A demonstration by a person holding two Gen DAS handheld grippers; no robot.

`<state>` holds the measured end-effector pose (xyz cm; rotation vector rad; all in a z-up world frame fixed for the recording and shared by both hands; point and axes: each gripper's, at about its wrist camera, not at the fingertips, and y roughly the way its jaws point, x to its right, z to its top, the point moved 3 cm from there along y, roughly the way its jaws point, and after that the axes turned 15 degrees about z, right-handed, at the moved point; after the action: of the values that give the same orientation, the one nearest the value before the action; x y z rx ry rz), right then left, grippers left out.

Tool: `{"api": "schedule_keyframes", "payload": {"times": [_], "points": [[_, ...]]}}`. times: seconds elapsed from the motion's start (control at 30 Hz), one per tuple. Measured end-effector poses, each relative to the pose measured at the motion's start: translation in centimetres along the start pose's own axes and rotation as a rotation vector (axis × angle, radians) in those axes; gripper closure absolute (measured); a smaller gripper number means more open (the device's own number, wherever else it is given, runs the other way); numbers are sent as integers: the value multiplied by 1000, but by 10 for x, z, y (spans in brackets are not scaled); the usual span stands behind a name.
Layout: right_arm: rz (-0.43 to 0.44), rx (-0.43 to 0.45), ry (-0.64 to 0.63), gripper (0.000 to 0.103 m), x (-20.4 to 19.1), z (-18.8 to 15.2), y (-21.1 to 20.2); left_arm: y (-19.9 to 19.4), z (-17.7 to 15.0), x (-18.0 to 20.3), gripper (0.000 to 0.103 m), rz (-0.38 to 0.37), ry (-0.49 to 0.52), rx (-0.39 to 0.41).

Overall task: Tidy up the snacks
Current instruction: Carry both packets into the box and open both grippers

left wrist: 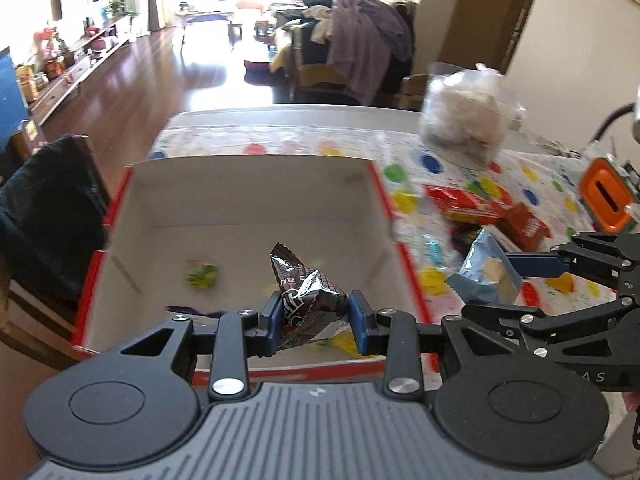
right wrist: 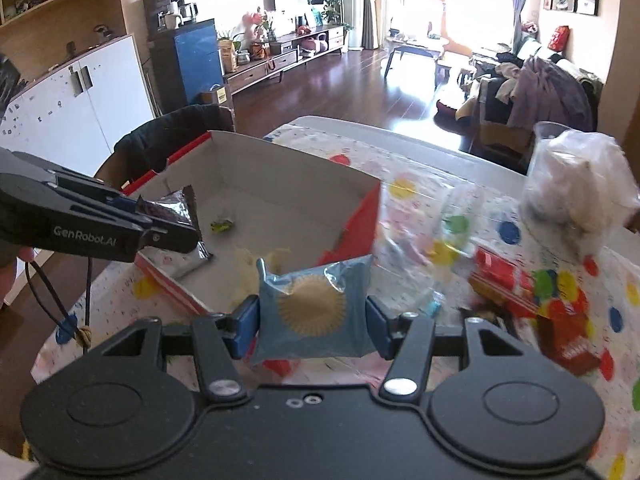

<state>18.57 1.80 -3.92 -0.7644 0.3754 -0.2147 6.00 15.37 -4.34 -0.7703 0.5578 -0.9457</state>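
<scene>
So, mid-sort | left gripper (left wrist: 313,316) clamped on dark foil snack (left wrist: 308,292) over red box (left wrist: 256,196) | right gripper (right wrist: 312,320) pinching blue packet (right wrist: 312,312) just beside box | green candy (left wrist: 201,275) already inside (plus something yellowish) | red packs (right wrist: 508,280) left on dotted tablecloth (right wrist: 404,188)

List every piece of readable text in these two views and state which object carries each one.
"GenRobot.AI": side of the left gripper.
"AS": end of a word on the right gripper; the rest is hidden.
Dark snack packet: characters too blurred to read.
Red snack box: white lettering blurred.
</scene>
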Motion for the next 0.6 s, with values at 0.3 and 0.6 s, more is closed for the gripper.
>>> {"api": "schedule_keyframes", "payload": {"times": [0.3, 0.6], "points": [[16, -33, 14, 48, -9, 40, 57, 33, 17, -47, 70, 78, -14, -32], [-4, -108, -11, 48, -14, 60, 113, 71, 25, -65, 70, 116, 7, -93]]}}
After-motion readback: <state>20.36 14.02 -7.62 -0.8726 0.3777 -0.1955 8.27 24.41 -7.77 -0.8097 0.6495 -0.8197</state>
